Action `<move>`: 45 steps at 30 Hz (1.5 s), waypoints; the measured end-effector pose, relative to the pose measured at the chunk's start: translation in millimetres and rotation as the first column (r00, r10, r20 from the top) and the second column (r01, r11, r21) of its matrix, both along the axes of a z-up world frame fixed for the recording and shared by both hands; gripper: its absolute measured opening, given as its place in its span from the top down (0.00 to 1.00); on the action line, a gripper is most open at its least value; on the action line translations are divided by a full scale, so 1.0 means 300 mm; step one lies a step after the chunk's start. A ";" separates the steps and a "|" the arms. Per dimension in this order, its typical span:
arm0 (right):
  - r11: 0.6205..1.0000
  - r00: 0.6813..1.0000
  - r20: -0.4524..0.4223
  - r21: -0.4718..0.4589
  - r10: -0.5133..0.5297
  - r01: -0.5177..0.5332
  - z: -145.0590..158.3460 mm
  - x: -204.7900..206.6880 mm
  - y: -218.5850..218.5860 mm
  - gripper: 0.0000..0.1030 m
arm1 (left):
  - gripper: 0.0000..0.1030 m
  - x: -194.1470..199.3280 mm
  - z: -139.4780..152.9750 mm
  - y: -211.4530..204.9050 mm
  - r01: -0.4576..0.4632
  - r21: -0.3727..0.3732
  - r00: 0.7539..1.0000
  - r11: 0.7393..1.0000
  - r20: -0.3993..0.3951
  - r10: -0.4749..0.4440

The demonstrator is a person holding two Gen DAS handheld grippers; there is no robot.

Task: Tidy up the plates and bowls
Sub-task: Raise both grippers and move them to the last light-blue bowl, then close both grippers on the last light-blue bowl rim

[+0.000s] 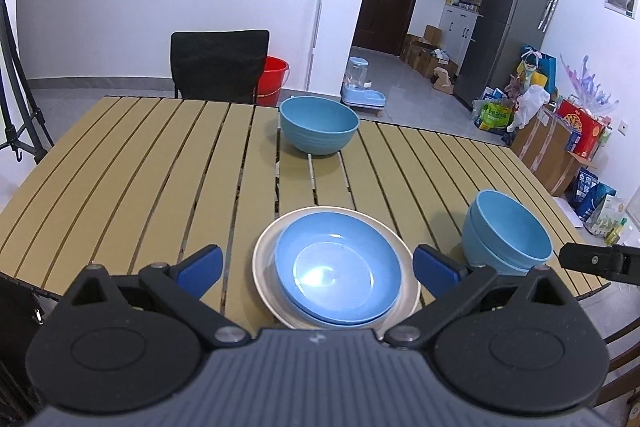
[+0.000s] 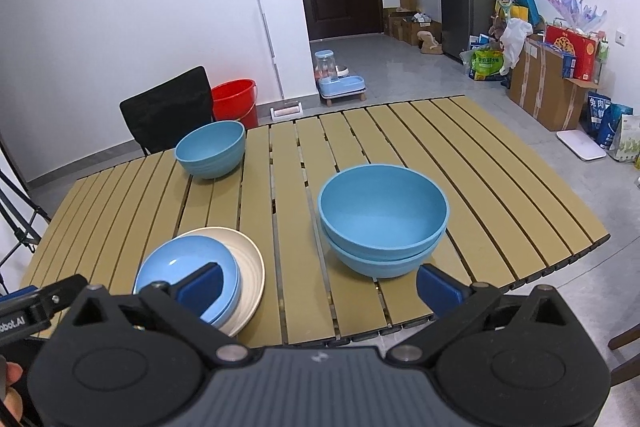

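A: From the left wrist, what do you see?

B: The left gripper (image 1: 318, 265) has its jaws spread wide with nothing between the blue pads. It sits above the near edge of the slatted table (image 1: 132, 163). Just past it is a cream plate (image 1: 268, 259) with two blue plates (image 1: 336, 271) stacked on it, one inside the other.

A: And the bowls?

B: A single blue bowl (image 1: 319, 125) stands upright at the far side of the table, in front of a black chair (image 1: 219, 65). Near the right edge are two nested bowls (image 1: 506, 233), well apart from the single one. The tip of the right gripper (image 1: 596, 261) pokes in just to the right of them.

A: Now the right wrist.

B: The right gripper (image 2: 318, 289) is also wide open and holds nothing. The nested bowls (image 2: 382, 219) stand just beyond its pads, not touched. The plate stack lies to the left: blue plates (image 2: 180, 263) on the cream plate (image 2: 250, 263), partly behind the left pad.

A: The lone bowl?

B: The single blue bowl (image 2: 210, 149) is far left, near the table's back edge. A red bucket (image 2: 236, 99) stands on the floor behind it.
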State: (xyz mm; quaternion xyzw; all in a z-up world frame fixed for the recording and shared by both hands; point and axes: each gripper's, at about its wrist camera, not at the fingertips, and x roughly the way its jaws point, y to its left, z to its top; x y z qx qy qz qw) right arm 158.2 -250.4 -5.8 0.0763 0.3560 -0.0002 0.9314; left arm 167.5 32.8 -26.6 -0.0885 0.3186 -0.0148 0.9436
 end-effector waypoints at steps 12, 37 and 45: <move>1.000 0.999 -0.032 -0.004 0.024 -0.024 -0.008 0.110 0.068 0.00 | 0.00 0.107 0.014 0.121 -0.032 0.047 0.999 0.998 -0.022 0.033; 0.993 0.982 -0.143 0.009 0.120 -0.120 0.046 0.859 0.364 0.00 | 0.00 0.861 0.080 0.236 -0.048 0.135 0.985 0.990 -0.160 0.069; 0.995 0.968 -0.231 0.010 0.098 -0.099 -0.047 1.159 0.401 0.01 | 0.00 1.185 0.010 0.241 -0.121 0.114 0.962 0.986 -0.232 0.145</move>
